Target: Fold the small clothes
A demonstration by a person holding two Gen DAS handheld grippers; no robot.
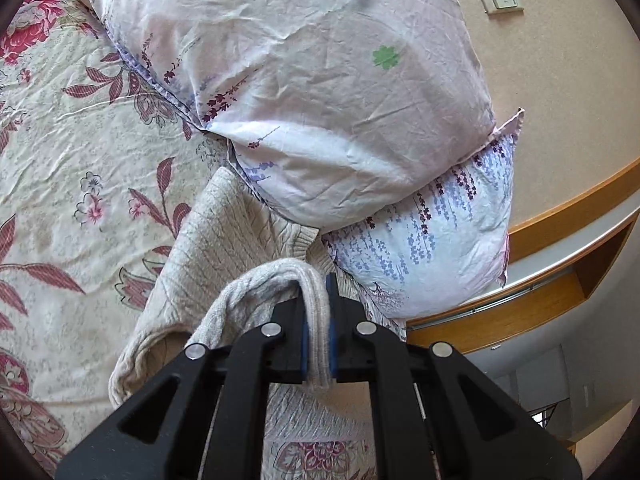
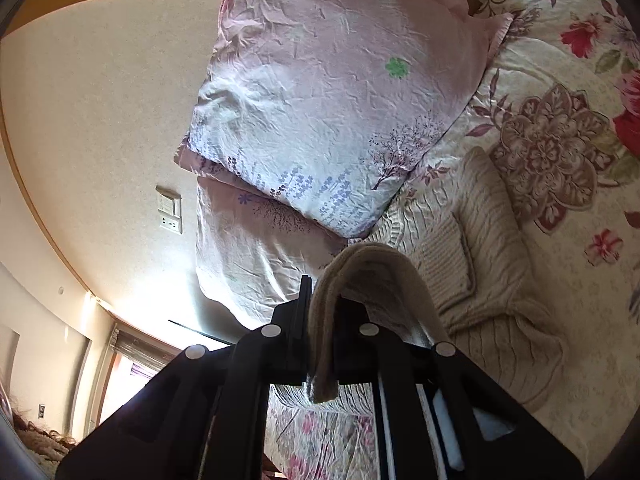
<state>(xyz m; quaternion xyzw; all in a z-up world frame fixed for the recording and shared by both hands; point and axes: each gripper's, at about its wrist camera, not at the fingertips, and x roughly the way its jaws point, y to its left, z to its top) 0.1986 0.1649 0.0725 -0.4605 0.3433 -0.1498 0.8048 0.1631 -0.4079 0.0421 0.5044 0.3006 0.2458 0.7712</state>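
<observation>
**Both grippers clamped shut**

The left gripper (image 1: 318, 320), black with blue pads, points forward and somewhat downward, its jaws pressed together on a fold of pale knit fabric (image 1: 256, 292). The right gripper (image 2: 320, 320), also black, points nearer level, its jaws likewise closed on a fold of the same fabric.

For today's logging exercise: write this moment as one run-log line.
left claw: shut on sweater | right claw: shut on sweater | pillows: beyond
</observation>
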